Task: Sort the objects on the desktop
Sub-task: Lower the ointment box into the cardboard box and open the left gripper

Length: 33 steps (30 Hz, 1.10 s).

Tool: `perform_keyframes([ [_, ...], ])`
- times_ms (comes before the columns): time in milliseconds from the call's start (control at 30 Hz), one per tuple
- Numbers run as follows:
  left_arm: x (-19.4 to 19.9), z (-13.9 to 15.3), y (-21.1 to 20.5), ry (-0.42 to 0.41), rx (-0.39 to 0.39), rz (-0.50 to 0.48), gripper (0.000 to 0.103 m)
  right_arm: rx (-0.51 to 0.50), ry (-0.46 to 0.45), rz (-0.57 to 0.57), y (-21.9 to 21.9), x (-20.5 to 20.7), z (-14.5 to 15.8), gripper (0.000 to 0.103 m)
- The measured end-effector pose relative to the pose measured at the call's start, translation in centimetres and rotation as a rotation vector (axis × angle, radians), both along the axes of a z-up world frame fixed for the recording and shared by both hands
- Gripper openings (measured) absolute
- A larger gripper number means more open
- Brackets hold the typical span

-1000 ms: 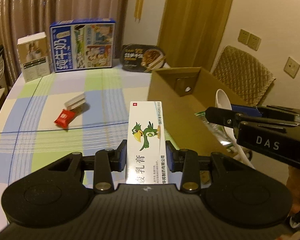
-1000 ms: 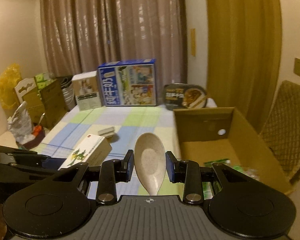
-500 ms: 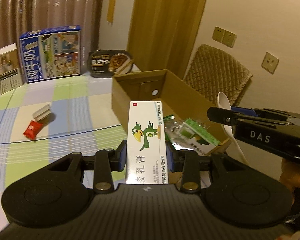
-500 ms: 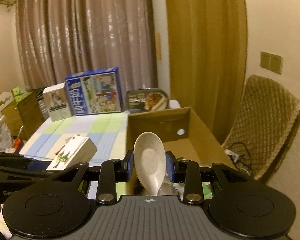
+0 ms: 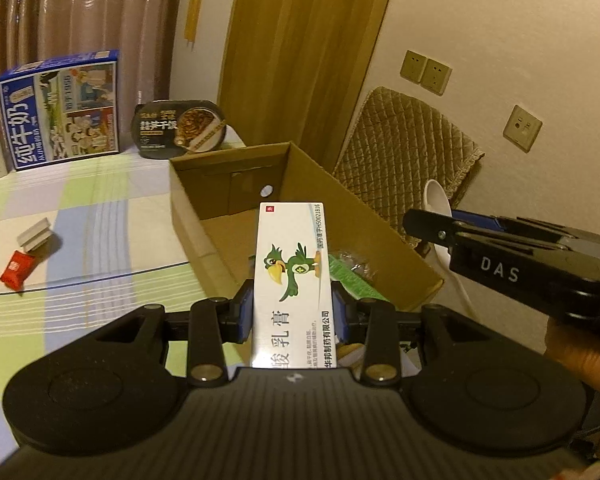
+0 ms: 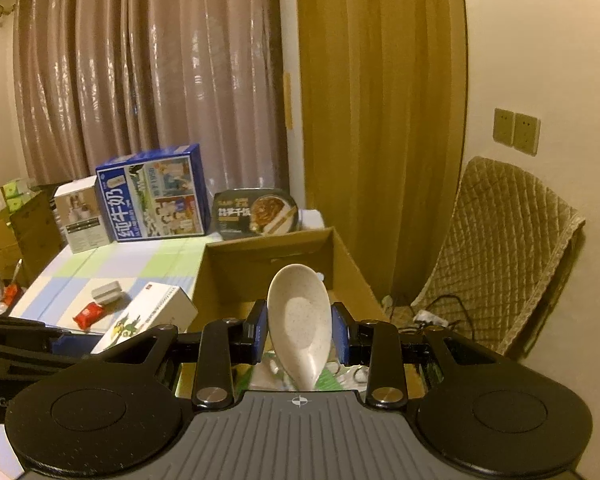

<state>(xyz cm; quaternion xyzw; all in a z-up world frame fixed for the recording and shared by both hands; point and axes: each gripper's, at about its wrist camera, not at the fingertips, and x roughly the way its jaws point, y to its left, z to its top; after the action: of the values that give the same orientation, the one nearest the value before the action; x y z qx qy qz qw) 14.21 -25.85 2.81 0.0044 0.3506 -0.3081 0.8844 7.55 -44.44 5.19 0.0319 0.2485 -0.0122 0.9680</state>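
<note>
Left gripper (image 5: 293, 312): we clamp the ointment box (image 5: 291, 280), lower centre, over the cardboard box (image 5: 204, 236).
Right gripper (image 6: 299, 338): we pinch the spoon (image 6: 299, 320), centre frame, above it.

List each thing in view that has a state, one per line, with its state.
Left claw: shut on the ointment box.
Ointment box: held flat over the cardboard box.
Right claw: shut on the spoon.
Spoon: held, bowl forward.
Cardboard box: open, packets inside.
Red packet: lying on the table.
</note>
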Motion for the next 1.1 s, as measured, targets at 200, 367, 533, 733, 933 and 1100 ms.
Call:
perform_keyframes([
  [200, 0.9, -0.5, -1.8, 0.015, 0.0, -0.007, 0.033, -0.015, 0.016, 0.001, -1.2, 1.1, -0.7, 0.03],
  [367, 1.7, -1.1, -2.9, 0.033, -0.001, -0.01, 0.033, -0.021, 0.029, 0.007, -1.8, 2.2, -1.2, 0.03],
  [533, 2.6, -1.8, -3.4, 0.047, 0.001, -0.008, 0.033, -0.029, 0.032, 0.017, -2.0, 3.3, -1.5, 0.03],
  [733, 3.8, -2.3, -3.5, 0.056, -0.003, 0.0, 0.033, -0.038, 0.04, 0.038, -2.0, 4.7, -1.8, 0.03],
  [933, 5.0, -2.5, -3.6, 0.06, -0.012, 0.017, 0.033, -0.034, 0.053, 0.042, -2.6, 6.2, -2.1, 0.03],
  [1100, 6.0, -2.9, -3.8, 0.068, -0.022, 0.028, 0.033, -0.023, 0.064, 0.041, -3.2, 7.3, -2.5, 0.03],
])
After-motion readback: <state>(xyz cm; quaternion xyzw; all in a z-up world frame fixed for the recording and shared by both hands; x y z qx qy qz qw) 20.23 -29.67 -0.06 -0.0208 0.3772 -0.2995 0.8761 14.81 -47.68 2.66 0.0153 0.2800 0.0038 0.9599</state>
